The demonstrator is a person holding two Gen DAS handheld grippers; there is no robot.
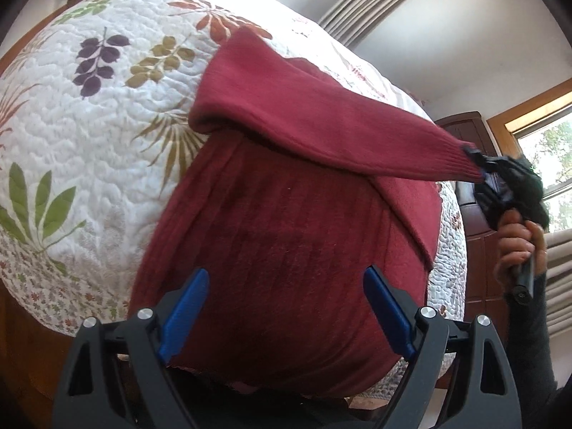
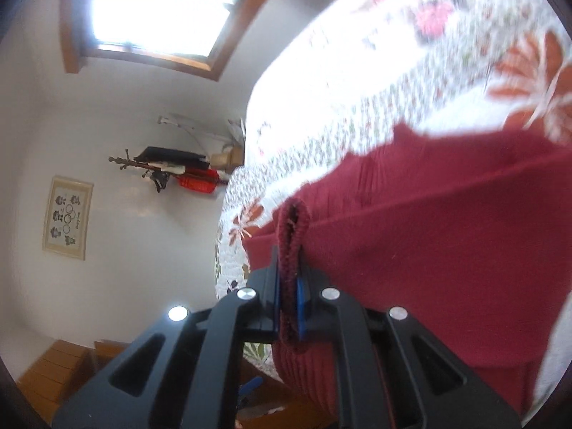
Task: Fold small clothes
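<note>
Knitwear fills the left wrist view: a dark red sweater (image 1: 286, 250) lies across the centre and lower frame on a leaf-printed quilt (image 1: 89, 125). The left gripper (image 1: 286, 307) at the bottom edge stands wide open above the sweater body, holding nothing. One sleeve (image 1: 321, 121) is lifted toward the right of the frame, its ribbed cuff pinched by the right gripper (image 1: 481, 169), held in a hand (image 1: 518, 239). The fabric looks soft, light and limp, so I judge cuffs and hems the surest holds. The sweater's lower hem is cut off behind the gripper.

In the right wrist view, the right gripper (image 2: 287, 300) is clamped on the cuff (image 2: 291, 250) at lower centre. Motion blur smears the quilt (image 2: 393, 71) at upper right.
</note>
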